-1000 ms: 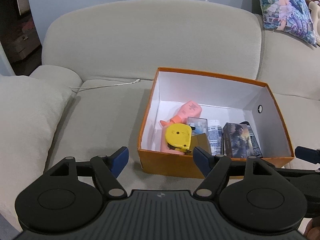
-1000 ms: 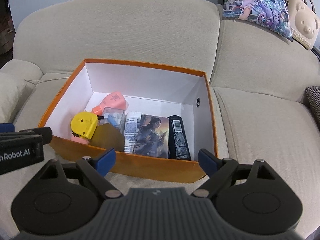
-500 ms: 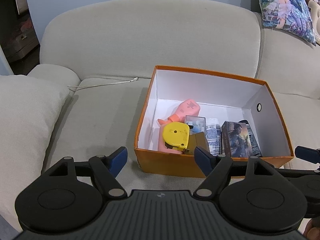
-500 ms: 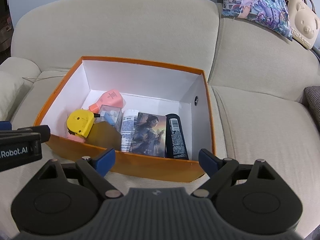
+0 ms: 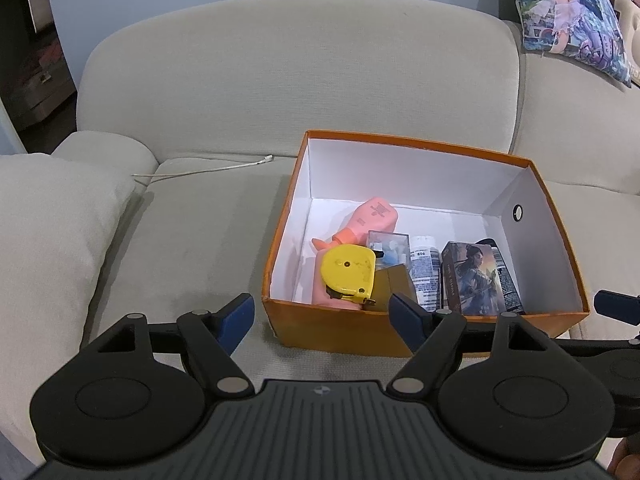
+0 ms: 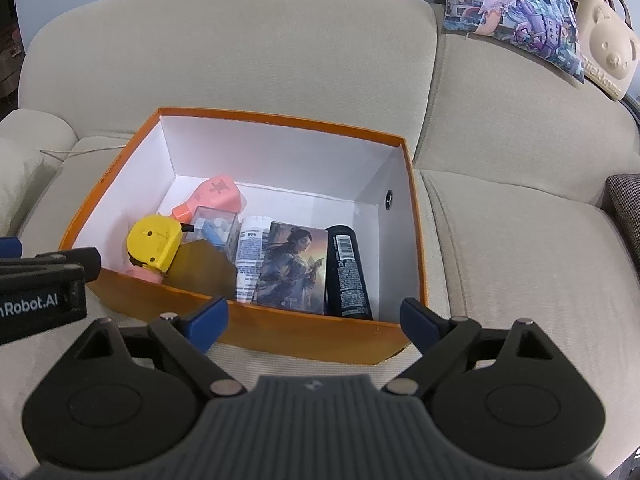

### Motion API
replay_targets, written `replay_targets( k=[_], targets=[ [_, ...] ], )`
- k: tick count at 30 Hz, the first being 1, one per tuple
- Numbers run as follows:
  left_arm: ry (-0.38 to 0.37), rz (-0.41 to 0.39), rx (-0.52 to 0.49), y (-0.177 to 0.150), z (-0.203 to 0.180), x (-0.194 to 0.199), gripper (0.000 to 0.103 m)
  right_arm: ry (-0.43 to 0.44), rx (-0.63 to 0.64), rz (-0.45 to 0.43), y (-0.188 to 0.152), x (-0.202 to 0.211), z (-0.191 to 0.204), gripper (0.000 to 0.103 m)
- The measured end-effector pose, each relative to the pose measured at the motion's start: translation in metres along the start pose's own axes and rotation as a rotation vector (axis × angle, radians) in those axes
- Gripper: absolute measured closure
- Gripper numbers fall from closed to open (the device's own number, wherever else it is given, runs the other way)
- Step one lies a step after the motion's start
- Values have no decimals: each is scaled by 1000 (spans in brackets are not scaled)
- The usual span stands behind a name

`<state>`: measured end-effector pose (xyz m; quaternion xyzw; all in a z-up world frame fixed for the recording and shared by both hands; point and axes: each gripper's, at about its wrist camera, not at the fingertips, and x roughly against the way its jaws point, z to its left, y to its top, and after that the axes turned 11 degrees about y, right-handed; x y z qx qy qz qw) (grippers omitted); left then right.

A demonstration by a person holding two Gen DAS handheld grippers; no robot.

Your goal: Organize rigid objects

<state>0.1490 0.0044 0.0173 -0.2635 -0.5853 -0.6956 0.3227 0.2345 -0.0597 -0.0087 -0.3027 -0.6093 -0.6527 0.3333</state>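
Note:
An orange box (image 5: 332, 334) (image 6: 304, 334) with white inside walls sits on a grey sofa. In it lie a yellow tape measure (image 5: 349, 270) (image 6: 154, 244), a pink bottle (image 5: 370, 222) (image 6: 214, 196), a clear plastic case (image 5: 388, 242) (image 6: 214, 226), a white tube (image 5: 424, 268) (image 6: 249, 254), a picture box (image 5: 474, 278) (image 6: 294, 268), a black can (image 6: 348, 272) and a brown piece (image 6: 202, 270). My left gripper (image 5: 322, 312) is open and empty, just short of the box's front left corner. My right gripper (image 6: 314, 316) is open and empty at the box's front wall.
A white cable (image 5: 204, 169) lies on the seat left of the box. A grey cushion (image 5: 44, 240) sits at the left. A printed pillow (image 6: 516, 12) and a beige bear bag (image 6: 608, 52) rest on the sofa back at the right. The left gripper shows in the right wrist view (image 6: 40, 276).
Both views have pulled back and up a little from the box, so it sits slightly further and higher in frame. Both grippers stay open and empty. The box's contents have not moved.

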Motion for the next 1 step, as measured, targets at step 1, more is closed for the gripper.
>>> replay_targets(
  k=[1],
  targets=[
    [0, -3, -3, 0, 0, 0, 13, 0, 0, 0, 0, 0, 0, 9]
  ],
)
